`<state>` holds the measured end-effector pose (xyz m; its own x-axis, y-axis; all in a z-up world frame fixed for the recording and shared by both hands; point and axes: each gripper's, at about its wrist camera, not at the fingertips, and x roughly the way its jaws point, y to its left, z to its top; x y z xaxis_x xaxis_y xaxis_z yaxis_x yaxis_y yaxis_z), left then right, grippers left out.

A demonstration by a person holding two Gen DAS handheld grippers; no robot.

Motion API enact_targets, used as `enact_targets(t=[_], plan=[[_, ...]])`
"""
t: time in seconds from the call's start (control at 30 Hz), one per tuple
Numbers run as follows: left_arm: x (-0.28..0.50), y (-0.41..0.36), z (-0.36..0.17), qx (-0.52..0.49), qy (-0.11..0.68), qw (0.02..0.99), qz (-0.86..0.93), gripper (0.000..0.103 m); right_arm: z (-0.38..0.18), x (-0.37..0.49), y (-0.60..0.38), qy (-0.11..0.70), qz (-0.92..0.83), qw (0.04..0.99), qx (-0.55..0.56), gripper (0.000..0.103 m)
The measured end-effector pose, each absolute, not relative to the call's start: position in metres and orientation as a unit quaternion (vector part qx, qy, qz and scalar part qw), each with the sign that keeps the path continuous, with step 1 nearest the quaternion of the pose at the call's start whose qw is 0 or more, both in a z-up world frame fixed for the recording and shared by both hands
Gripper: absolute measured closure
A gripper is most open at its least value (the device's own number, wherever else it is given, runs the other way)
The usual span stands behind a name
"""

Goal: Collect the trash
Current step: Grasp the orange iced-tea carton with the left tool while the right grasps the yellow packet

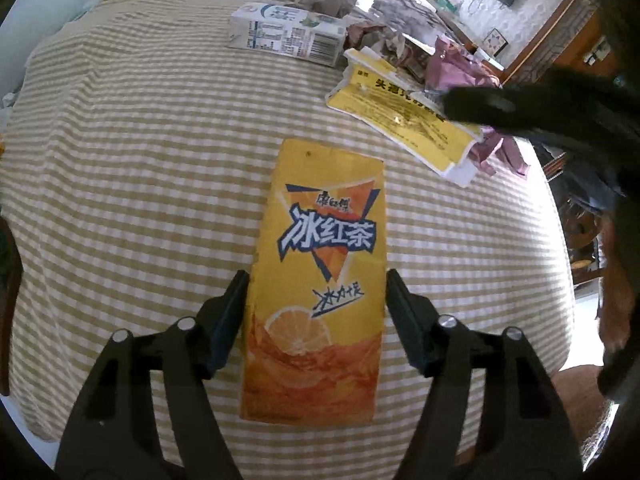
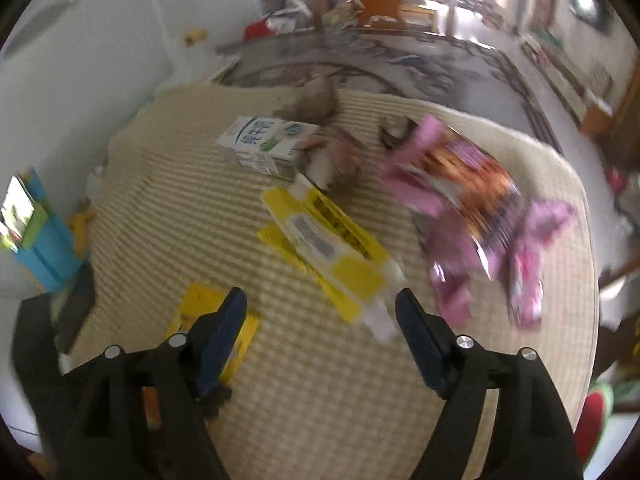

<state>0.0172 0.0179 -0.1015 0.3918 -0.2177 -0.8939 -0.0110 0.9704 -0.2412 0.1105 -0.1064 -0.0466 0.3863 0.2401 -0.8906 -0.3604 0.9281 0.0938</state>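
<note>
An orange iced-tea carton (image 1: 316,280) lies flat on the checked cloth (image 1: 140,168). My left gripper (image 1: 316,280) is open, its jaws on either side of the carton with small gaps. A flattened yellow box (image 1: 404,120) and a white milk carton (image 1: 286,34) lie farther back. In the right wrist view my right gripper (image 2: 320,300) is open and empty above the cloth, near the end of the yellow box (image 2: 328,240). The tea carton (image 2: 218,320) shows partly behind its left finger. A pink snack wrapper (image 2: 480,216) lies to the right, the milk carton (image 2: 266,146) at the back.
Crumpled brown paper (image 2: 320,100) sits behind the milk carton. The pink wrapper (image 1: 460,68) also shows in the left wrist view, with the dark right gripper arm (image 1: 540,104) above it. A blue holder (image 2: 44,248) stands off the cloth's left edge. The cloth ends close on the right.
</note>
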Motion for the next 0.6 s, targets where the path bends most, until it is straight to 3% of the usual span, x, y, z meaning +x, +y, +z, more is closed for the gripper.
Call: enact_targets(t=[0.2, 0.23, 0.27, 0.4, 0.43, 0.6], plan=[[0.021, 0.013, -0.103, -0.102, 0.549, 0.826, -0.069, 0.029, -0.075, 0.142, -0.099, 0.562, 0.149, 0.809, -0.087, 0.028], [0.024, 0.009, -0.103, -0.102, 0.550, 0.826, -0.069, 0.029, -0.080, 0.144, -0.103, 0.570, 0.147, 0.804, -0.081, 0.034], [0.026, 0.008, -0.103, -0.102, 0.549, 0.826, -0.069, 0.028, -0.083, 0.144, -0.107, 0.575, 0.147, 0.801, -0.074, 0.051], [0.027, 0.007, -0.103, -0.106, 0.547, 0.827, -0.070, 0.028, -0.082, 0.132, -0.126, 0.573, 0.162, 0.803, -0.033, 0.055], [0.026, 0.007, -0.103, -0.105, 0.547, 0.827, -0.070, 0.028, -0.081, 0.124, -0.132, 0.570, 0.170, 0.804, -0.029, 0.063], [0.026, 0.006, -0.103, -0.101, 0.547, 0.828, -0.070, 0.028, -0.074, 0.087, -0.164, 0.566, 0.158, 0.808, -0.034, 0.069]])
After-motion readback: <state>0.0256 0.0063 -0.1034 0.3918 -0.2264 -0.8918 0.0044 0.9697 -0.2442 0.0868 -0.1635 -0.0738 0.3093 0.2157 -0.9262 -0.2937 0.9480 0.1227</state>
